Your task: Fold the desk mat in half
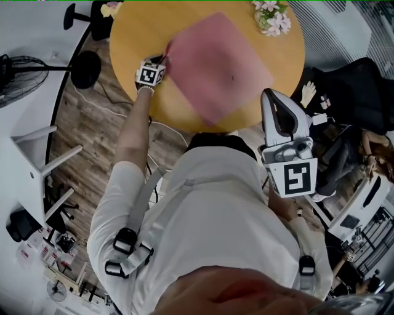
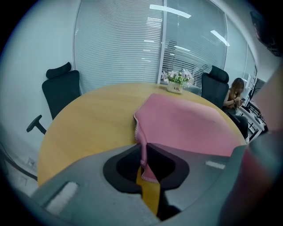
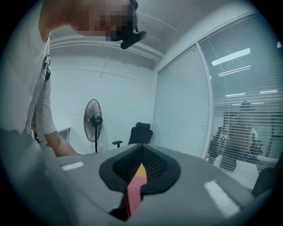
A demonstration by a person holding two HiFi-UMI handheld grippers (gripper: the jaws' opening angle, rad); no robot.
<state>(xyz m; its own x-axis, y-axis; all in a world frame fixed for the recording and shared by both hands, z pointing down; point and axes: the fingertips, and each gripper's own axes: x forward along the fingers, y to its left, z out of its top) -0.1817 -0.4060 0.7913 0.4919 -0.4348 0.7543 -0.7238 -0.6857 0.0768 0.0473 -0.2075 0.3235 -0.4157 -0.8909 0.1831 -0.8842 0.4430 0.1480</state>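
A pink desk mat (image 1: 215, 67) lies on the round wooden table (image 1: 138, 31), its near edge reaching the table's front rim. My left gripper (image 1: 165, 58) is at the mat's left corner. In the left gripper view that gripper (image 2: 143, 149) is shut on the mat's corner (image 2: 142, 132), which is lifted and folded up between the jaws, while the rest of the mat (image 2: 185, 123) lies flat. My right gripper (image 1: 269, 95) is held in the air off the table's front right, beside my body. Its jaws (image 3: 140, 152) are together with nothing held.
A small pot of flowers (image 1: 271, 15) stands at the table's far edge, just beyond the mat. Black office chairs (image 2: 64, 90) (image 2: 216, 88) stand around the table. A floor fan (image 1: 18, 74) is at the left. A seated person (image 2: 236, 95) is at the right.
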